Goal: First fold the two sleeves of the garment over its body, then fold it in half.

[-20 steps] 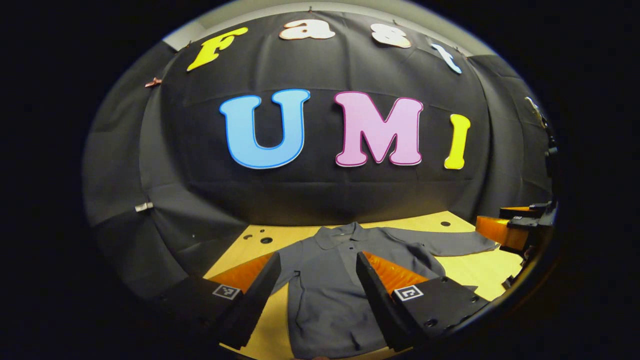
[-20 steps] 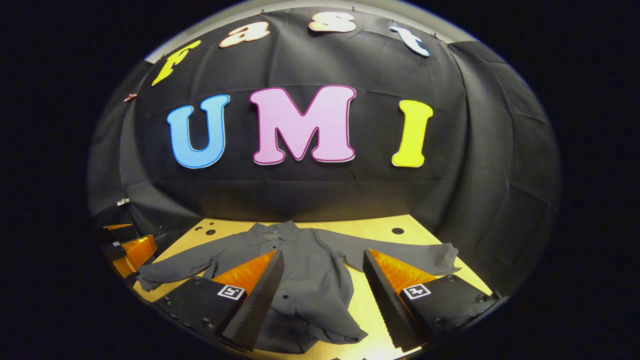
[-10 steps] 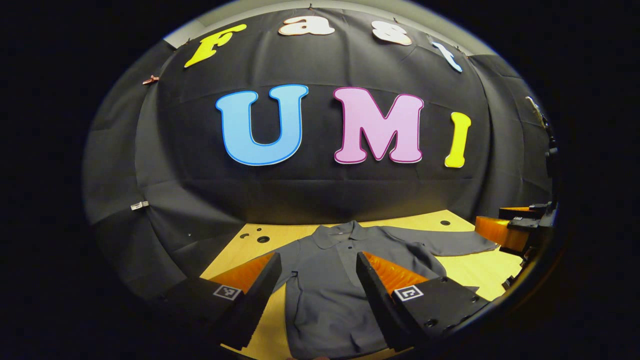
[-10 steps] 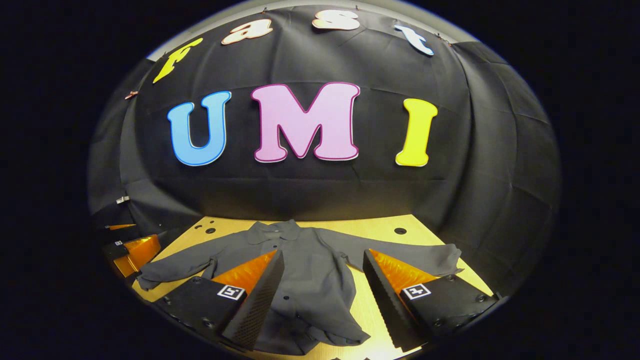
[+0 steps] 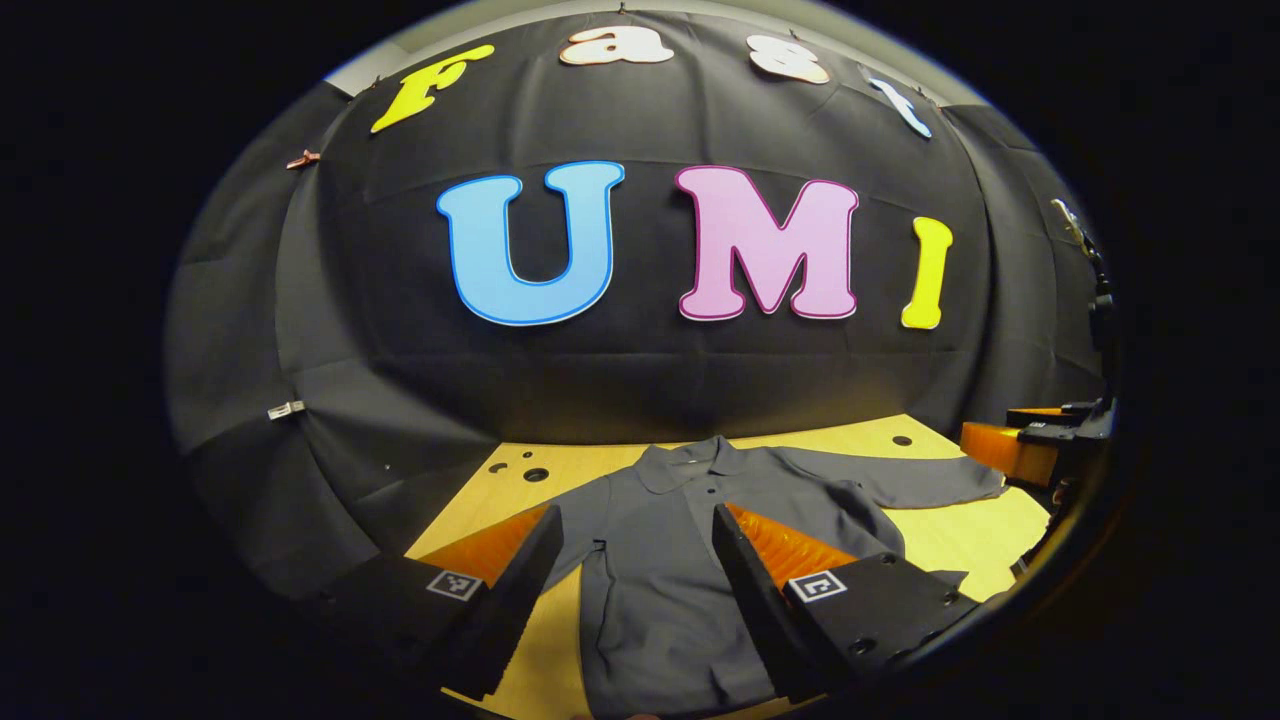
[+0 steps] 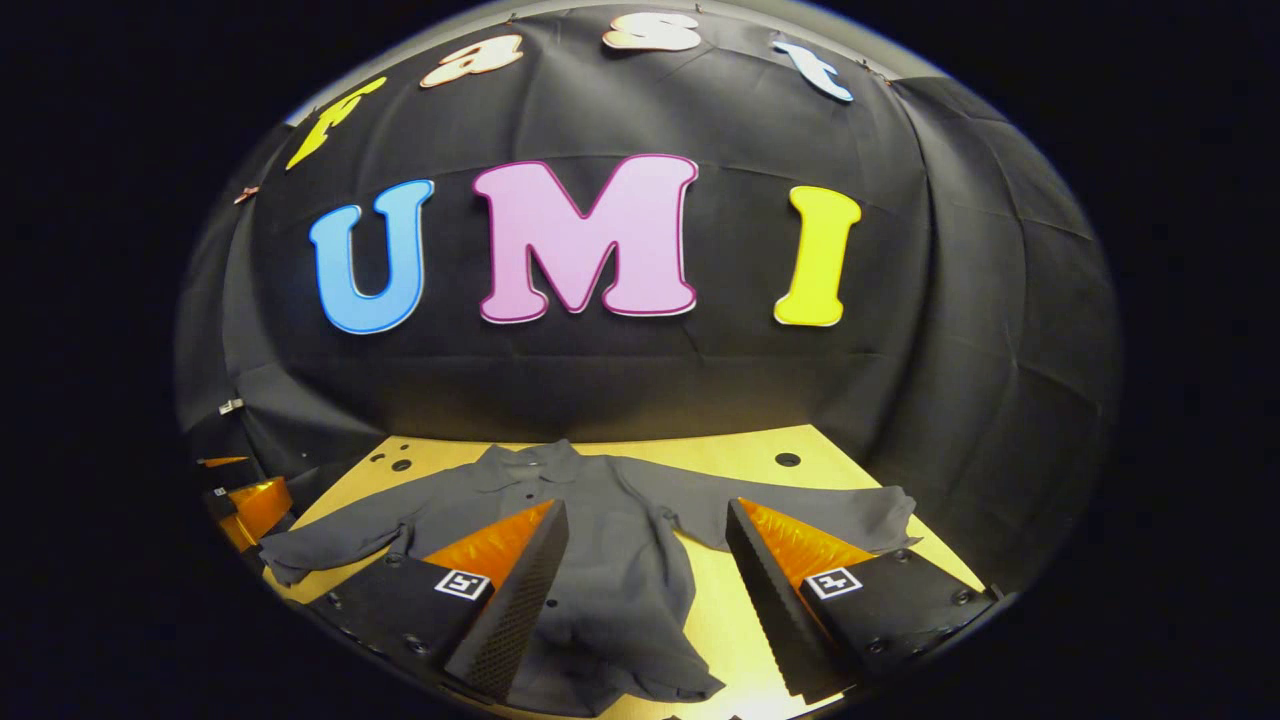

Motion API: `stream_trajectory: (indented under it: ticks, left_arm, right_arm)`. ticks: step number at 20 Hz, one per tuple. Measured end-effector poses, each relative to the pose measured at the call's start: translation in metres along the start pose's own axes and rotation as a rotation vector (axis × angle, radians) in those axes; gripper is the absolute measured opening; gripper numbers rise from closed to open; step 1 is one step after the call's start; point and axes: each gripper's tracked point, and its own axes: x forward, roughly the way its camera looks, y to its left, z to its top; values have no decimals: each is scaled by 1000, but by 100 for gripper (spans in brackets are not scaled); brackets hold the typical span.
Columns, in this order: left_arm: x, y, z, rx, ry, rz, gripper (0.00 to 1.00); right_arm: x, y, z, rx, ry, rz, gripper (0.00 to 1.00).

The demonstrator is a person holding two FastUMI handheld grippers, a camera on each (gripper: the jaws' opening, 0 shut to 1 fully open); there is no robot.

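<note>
Left gripper view has the left gripper (image 5: 637,560) hanging above the near half of the grey garment (image 5: 660,590), its jaws wide apart with nothing between them but air and the cloth below. Against the frames from a second ago almost nothing has moved: the view has drifted a little to one side and the garment sits a touch differently between the fingers, while the cloth itself lies just as it did. I take that to mean the folding has not begun and both hands are only lining up. The garment lies flat and face up on the wooden table (image 5: 960,540), collar (image 5: 690,462) toward the booth wall, hem toward the camera, both sleeves spread outward from the body. In this view the right sleeve (image 5: 900,487) runs away from the collar toward the other gripper, seen at the far right edge. Right gripper view shows the right gripper (image 6: 647,560) likewise open and empty, poised over the garment's near right side; its own right finger (image 6: 800,590) stands over bare table just beside the body, with the right sleeve's cuff lying just beyond that finger. The left sleeve (image 6: 340,540) stretches from the collar out to the table's left edge, its cuff near the left gripper there. Neither sleeve has yet been brought over the body.
</note>
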Motion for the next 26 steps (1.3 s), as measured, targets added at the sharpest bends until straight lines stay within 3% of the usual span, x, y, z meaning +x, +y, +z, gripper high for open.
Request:
stream_trajectory:
  ticks: [8,14,20,26]
  left_arm:
    - [9,2,-13,-40,71,42,95]
    - [27,-3,-20,-56,115,71,95]
    - [42,-7,-24,-64,146,106,95]
    - [48,-8,-46,-25,218,134,95]
  right_arm:
    - [42,-91,-4,77,38,-164,98]
    - [70,-159,-26,91,107,-244,98]
    - [99,-214,-62,198,185,-307,99]
    - [131,-289,-109,205,293,-442,99]
